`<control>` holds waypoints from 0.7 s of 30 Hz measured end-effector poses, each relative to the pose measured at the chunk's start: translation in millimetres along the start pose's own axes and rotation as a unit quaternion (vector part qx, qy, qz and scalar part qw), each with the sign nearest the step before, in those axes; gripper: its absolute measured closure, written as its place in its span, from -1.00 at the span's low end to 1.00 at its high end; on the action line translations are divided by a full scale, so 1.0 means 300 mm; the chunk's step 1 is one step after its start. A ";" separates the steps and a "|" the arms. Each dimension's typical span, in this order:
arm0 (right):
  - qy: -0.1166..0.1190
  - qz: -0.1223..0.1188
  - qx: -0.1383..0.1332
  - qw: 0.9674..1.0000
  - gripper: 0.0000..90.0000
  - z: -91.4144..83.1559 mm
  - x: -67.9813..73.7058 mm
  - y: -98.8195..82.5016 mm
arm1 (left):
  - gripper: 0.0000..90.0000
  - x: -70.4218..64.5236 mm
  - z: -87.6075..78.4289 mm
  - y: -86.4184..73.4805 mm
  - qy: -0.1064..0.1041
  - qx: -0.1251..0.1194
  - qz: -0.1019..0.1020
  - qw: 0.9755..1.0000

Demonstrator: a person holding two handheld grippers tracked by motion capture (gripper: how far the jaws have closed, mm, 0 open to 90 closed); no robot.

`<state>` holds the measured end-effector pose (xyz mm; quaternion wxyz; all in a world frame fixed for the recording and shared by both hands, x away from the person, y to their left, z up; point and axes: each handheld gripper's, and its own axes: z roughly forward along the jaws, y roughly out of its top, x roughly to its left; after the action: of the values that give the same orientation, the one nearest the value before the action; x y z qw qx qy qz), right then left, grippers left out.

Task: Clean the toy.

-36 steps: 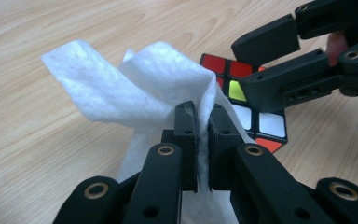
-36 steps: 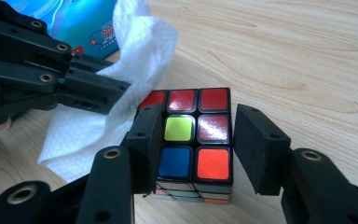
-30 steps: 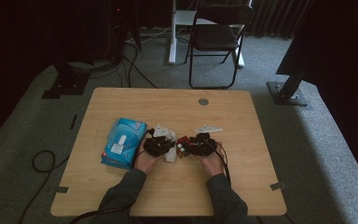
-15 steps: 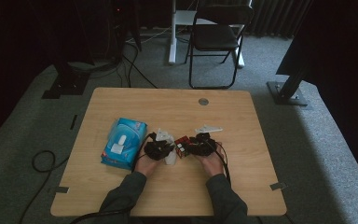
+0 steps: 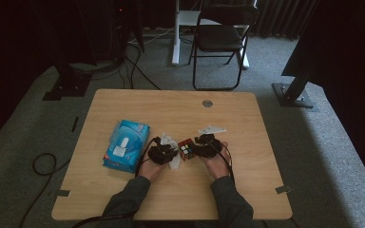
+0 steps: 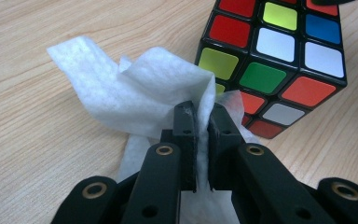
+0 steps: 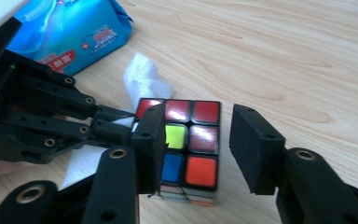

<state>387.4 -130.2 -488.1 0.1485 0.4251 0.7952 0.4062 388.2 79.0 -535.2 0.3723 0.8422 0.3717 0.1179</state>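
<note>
I log a blue wipes pack (image 5: 126,151) lying flat on the table (image 5: 180,199), left of centre. A grey disc (image 5: 207,103) sits near the far edge. Beyond the table stands a folding chair (image 5: 221,40) on grey carpet (image 5: 332,142); cables (image 5: 43,164) trail at left.

Glossy plastic cube (image 6: 279,56), soft textured wipe (image 6: 135,93), matt wooden table (image 5: 247,118).

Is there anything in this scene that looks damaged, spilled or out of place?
Nothing stands out. The Rubik's cube is scrambled but whole, standing between the right gripper's jaws. The left gripper pinches a crumpled white wipe beside the cube. The blue wipes pack lies flat on the table.
</note>
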 end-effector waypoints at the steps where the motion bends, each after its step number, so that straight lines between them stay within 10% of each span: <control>1: -0.003 -0.002 0.006 1.000 0.29 -0.001 -0.001 -0.002 | 0.86 0.000 0.000 0.000 0.001 0.000 0.000 1.000; 21: 0.004 0.020 0.014 1.000 0.60 0.014 -0.014 -0.016 | 0.85 -0.005 -0.001 0.001 0.002 0.001 0.001 1.000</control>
<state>389.8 -132.8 -495.0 0.1315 0.4409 0.7928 0.3996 387.3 78.0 -534.5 0.3710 0.8424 0.3721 0.1197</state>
